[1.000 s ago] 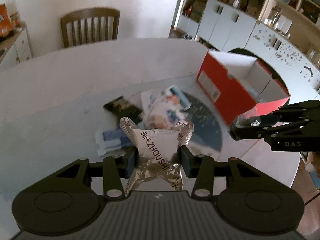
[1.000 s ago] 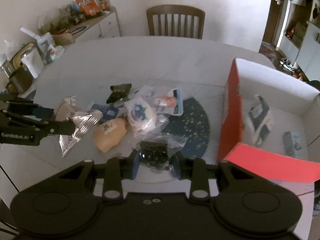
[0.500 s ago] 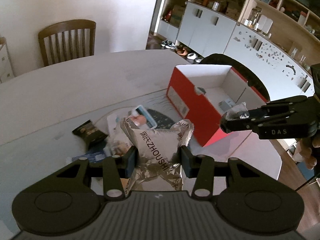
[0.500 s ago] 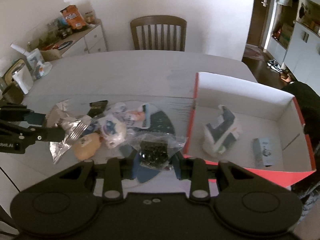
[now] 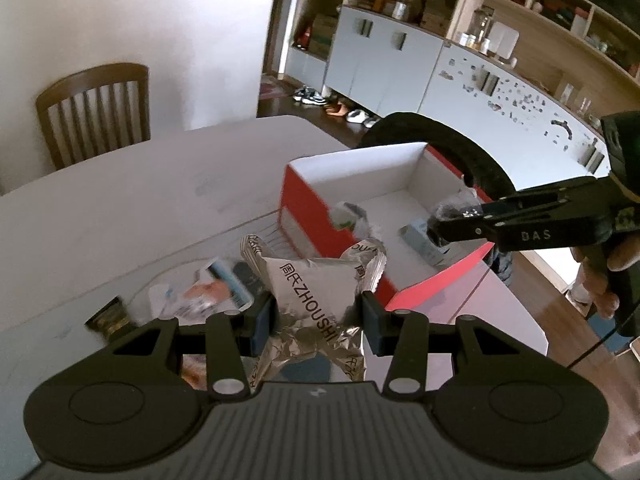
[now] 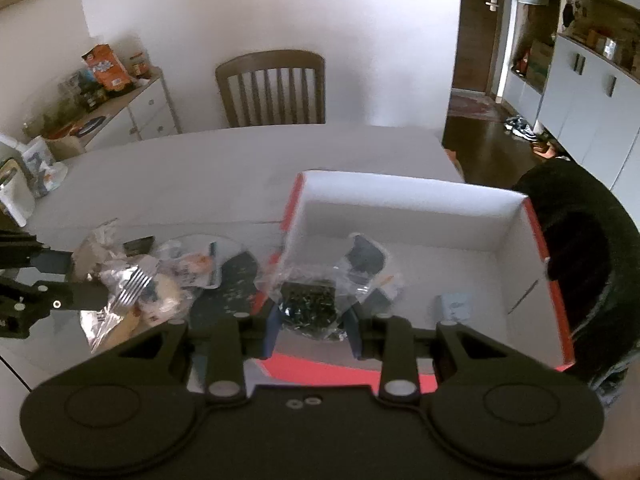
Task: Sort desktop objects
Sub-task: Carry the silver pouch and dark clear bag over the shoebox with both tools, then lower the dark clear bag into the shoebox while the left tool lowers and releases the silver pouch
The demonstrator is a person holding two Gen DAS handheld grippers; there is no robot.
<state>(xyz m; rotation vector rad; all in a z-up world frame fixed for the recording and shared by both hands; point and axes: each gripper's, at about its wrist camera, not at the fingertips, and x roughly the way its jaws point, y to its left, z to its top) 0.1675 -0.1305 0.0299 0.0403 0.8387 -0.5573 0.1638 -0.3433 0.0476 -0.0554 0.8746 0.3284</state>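
Observation:
My left gripper [image 5: 319, 320] is shut on a silver foil packet [image 5: 316, 300] marked ZHOUSHI, held above the table left of the red box [image 5: 300, 208]. My right gripper [image 6: 312, 326] is shut on a clear bag of dark snacks [image 6: 307, 302], held over the box's near left part. The red box [image 6: 516, 264] is open, white inside, with a blue-white packet [image 6: 366, 258] and a small pale packet [image 6: 454, 306] in it. In the left wrist view my right gripper [image 5: 436, 222] hangs over the box. In the right wrist view my left gripper [image 6: 86, 280] shows at the left with the foil packet [image 6: 120, 292].
Several loose packets [image 6: 188, 268] lie on a dark round mat [image 6: 236, 280] on the white table [image 6: 200, 184]. A small dark packet [image 5: 108, 316] lies at the pile's left. A wooden chair [image 6: 272, 88] stands at the far side. A black chair back [image 6: 580, 248] is right of the box.
Both grippers have moved right toward the red box with their packets. The right gripper now hangs over the box's inside; the left is nearer its left wall.

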